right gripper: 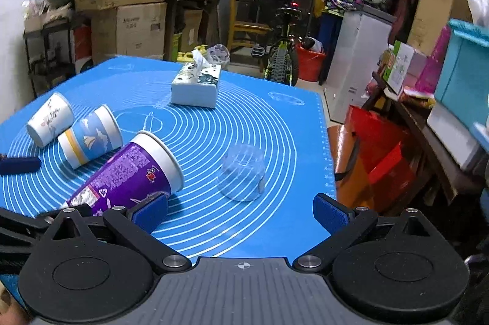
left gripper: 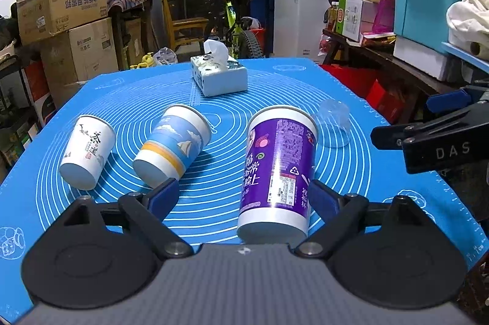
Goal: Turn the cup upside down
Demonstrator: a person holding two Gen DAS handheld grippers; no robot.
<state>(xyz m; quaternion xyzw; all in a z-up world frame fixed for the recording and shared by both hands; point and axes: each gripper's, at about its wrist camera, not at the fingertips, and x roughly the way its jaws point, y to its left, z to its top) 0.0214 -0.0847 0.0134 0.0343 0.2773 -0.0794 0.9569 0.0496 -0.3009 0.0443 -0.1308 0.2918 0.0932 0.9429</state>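
Observation:
A tall purple cup [left gripper: 278, 172] lies on its side on the blue mat [left gripper: 214, 99], base toward me, between the fingers of my open left gripper [left gripper: 244, 196], nearer the right pad. It also shows in the right wrist view [right gripper: 128, 175]. A blue sailboat cup [left gripper: 172, 146] and a white cup with black writing [left gripper: 87, 151] lie on their sides to its left. A clear plastic cup [right gripper: 241, 172] stands upside down on the mat, ahead of my open, empty right gripper [right gripper: 241, 215].
A white tissue box [left gripper: 218, 74] sits at the mat's far middle. The mat's right edge [right gripper: 327, 160] drops off to red bags on the floor. Cardboard boxes, a bicycle and shelves stand around the table.

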